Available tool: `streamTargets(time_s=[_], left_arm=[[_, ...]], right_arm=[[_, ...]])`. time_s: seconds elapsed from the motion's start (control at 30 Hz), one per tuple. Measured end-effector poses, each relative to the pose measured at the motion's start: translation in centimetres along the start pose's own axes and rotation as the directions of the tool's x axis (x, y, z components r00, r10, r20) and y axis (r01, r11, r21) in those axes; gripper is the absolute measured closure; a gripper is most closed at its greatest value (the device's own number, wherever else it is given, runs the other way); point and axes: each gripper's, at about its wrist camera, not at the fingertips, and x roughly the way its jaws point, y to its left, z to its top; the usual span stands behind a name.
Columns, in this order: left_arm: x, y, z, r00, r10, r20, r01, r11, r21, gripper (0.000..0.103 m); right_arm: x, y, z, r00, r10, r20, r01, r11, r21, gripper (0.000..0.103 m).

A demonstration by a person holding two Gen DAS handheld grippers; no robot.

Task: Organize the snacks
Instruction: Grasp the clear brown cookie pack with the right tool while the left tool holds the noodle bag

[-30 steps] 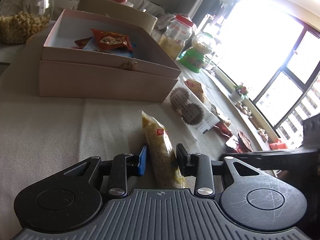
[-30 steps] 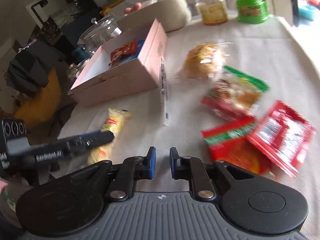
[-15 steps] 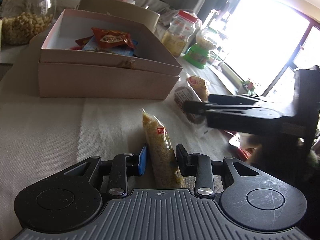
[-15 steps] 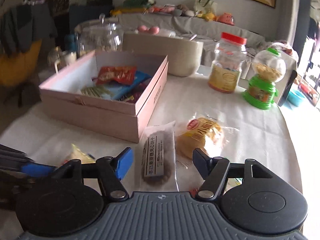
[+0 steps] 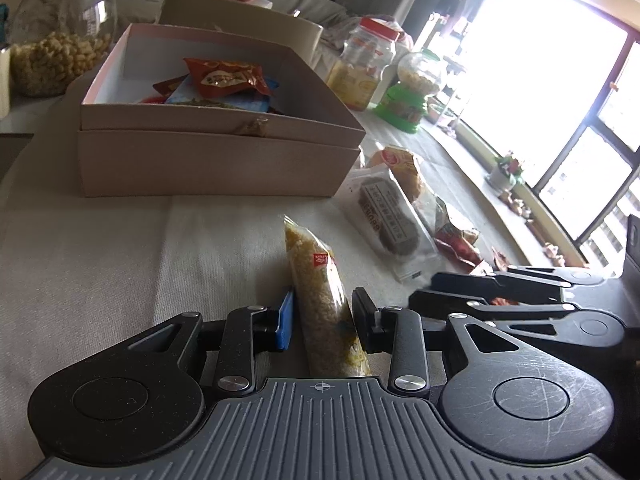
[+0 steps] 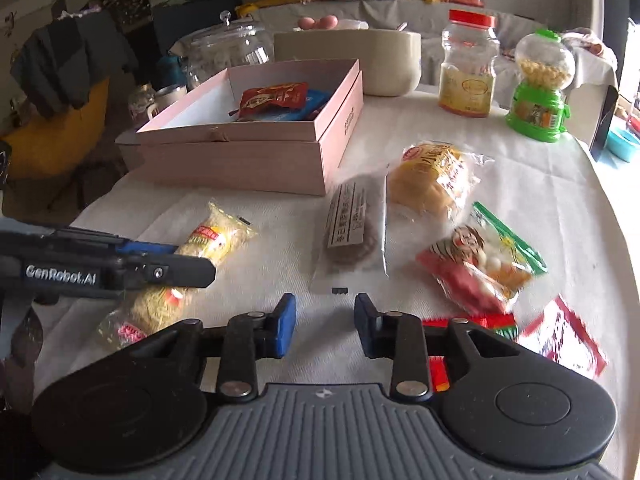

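At six o'clock on the tablecloth (image 6: 460,152), we are holding the yellow noodle packet (image 5: 324,300) in the left gripper (image 5: 322,316). Our right gripper (image 6: 325,322), swung round from the red packets, is closing empty short of the dark biscuit packet (image 6: 352,232), probably next for the pink box (image 6: 256,152).

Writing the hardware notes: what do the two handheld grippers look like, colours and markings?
Both match: grey ribbed body with a small crosshair mark, two round black housings, black linkage arms on silver pivot pins. Left gripper has one blue pad and one black; right gripper looks blue on both. White "GenRobot.AI" lettering runs along the left gripper's side. No cables, sleeves or hands in view.
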Motion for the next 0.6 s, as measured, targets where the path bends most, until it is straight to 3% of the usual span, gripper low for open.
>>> streamTargets(time_s=[0.07, 0.2, 0.37, 0.6], left_arm=[[0.0, -0.2, -0.1, 1.000, 0.007, 0.001, -0.007, 1.000, 0.008, 0.067], [-0.1, -0.1, -0.2, 1.000, 0.008, 0.006, -0.008, 1.000, 0.003, 0.067], [0.0, -0.2, 0.1, 1.000, 0.011, -0.008, -0.011, 1.000, 0.004, 0.067], [-0.3, -0.1, 0.3, 0.999, 0.003, -0.036, -0.003, 1.000, 0.013, 0.068]], right_arm=[[0.1, -0.3, 0.0, 1.000, 0.016, 0.008, -0.016, 1.000, 0.025, 0.065], [0.0, -0.3, -0.5, 0.998, 0.049, 0.029, -0.050, 0.997, 0.050, 0.049], [0.3, 0.8, -0.8, 0.998, 0.038, 0.050, -0.038, 0.999, -0.004, 0.037], [1.0, 1.9, -0.6, 0.999, 0.050, 0.015, -0.049, 0.996, -0.069, 0.014]])
